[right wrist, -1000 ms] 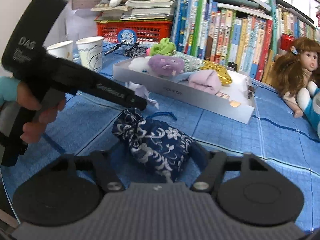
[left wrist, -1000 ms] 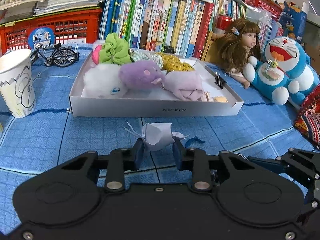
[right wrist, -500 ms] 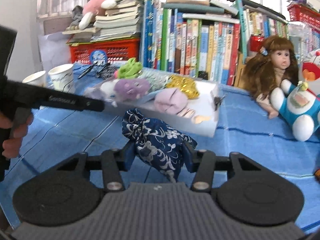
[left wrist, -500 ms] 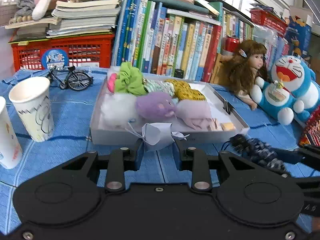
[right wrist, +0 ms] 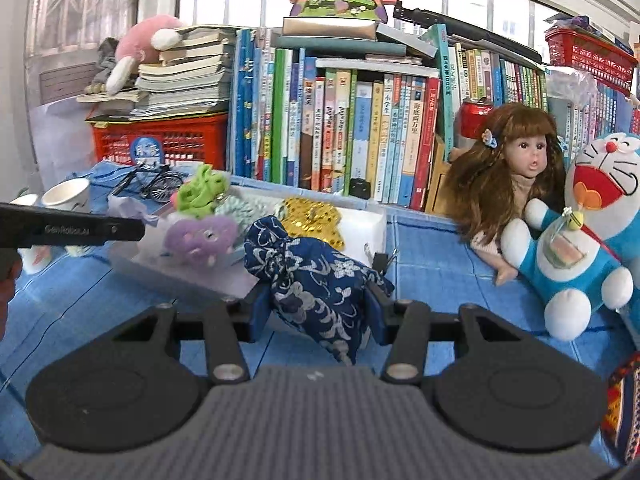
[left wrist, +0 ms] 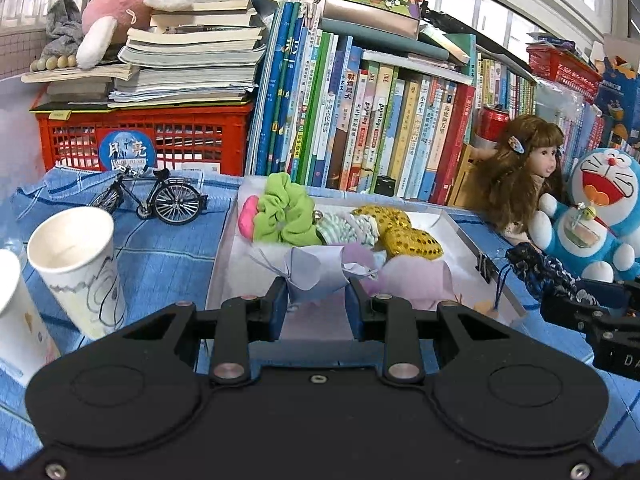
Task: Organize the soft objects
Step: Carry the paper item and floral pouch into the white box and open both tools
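Note:
My left gripper (left wrist: 317,300) is shut on a small pale lilac pouch (left wrist: 316,272) and holds it above the near edge of the white tray (left wrist: 222,256). The tray holds a green scrunchie (left wrist: 282,214), a gold sequin pouch (left wrist: 404,232), a pink soft piece (left wrist: 416,280) and a purple plush (right wrist: 200,236). My right gripper (right wrist: 316,312) is shut on a navy floral pouch (right wrist: 316,276), lifted in front of the tray's right end (right wrist: 378,224). The navy pouch also shows in the left wrist view (left wrist: 548,276).
Two paper cups (left wrist: 76,268) stand left of the tray, with a toy bicycle (left wrist: 156,196) behind. A doll (right wrist: 508,172) and a Doraemon plush (right wrist: 588,240) sit at the right. Books (left wrist: 360,120) and a red crate (left wrist: 160,140) line the back.
Both grippers have risen from the blue cloth with their pouches and moved toward the tray. The right gripper closed on the navy pouch during this time.

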`<action>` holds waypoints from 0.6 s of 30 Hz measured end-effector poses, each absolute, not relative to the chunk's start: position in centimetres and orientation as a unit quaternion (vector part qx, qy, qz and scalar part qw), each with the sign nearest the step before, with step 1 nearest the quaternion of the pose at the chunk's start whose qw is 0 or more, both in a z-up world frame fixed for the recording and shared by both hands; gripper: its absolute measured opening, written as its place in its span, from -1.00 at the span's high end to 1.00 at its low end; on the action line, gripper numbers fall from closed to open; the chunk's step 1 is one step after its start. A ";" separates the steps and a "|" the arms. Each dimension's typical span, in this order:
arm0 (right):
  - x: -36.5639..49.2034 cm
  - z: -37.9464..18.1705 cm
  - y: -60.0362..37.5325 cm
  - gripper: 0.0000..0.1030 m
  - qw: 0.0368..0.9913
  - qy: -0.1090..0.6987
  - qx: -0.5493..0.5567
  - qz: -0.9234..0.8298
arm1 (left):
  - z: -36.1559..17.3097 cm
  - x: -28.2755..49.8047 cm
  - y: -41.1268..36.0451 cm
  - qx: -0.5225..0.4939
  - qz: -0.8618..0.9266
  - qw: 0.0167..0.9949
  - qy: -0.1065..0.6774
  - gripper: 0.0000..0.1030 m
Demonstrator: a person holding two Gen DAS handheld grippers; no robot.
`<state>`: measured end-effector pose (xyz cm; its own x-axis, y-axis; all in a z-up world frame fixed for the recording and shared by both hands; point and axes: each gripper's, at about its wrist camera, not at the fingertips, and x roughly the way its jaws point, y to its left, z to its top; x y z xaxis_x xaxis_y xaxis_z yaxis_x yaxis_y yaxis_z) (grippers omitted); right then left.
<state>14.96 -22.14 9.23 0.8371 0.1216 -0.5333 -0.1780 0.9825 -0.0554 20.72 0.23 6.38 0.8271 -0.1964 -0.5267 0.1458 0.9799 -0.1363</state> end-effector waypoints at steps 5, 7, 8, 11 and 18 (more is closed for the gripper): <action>17.0 8.9 -22.1 -0.03 0.956 0.281 -0.049 0.071 | 6.0 22.5 -0.4 -0.045 -0.080 0.955 0.282 0.44; 17.9 8.6 -22.0 -0.03 0.955 0.285 -0.048 0.066 | 5.7 23.2 -0.7 -0.043 -0.074 0.955 0.285 0.44; 18.4 8.4 -22.1 -0.03 0.954 0.289 -0.046 0.063 | 5.5 23.5 -0.8 -0.043 -0.071 0.954 0.287 0.44; 19.6 7.8 -22.3 -0.04 0.952 0.300 -0.037 0.059 | 5.0 24.2 -1.1 -0.041 -0.069 0.954 0.289 0.44; 22.1 6.0 -22.6 -0.04 0.946 0.321 -0.023 0.049 | 3.9 25.7 -1.7 -0.031 -0.066 0.953 0.293 0.43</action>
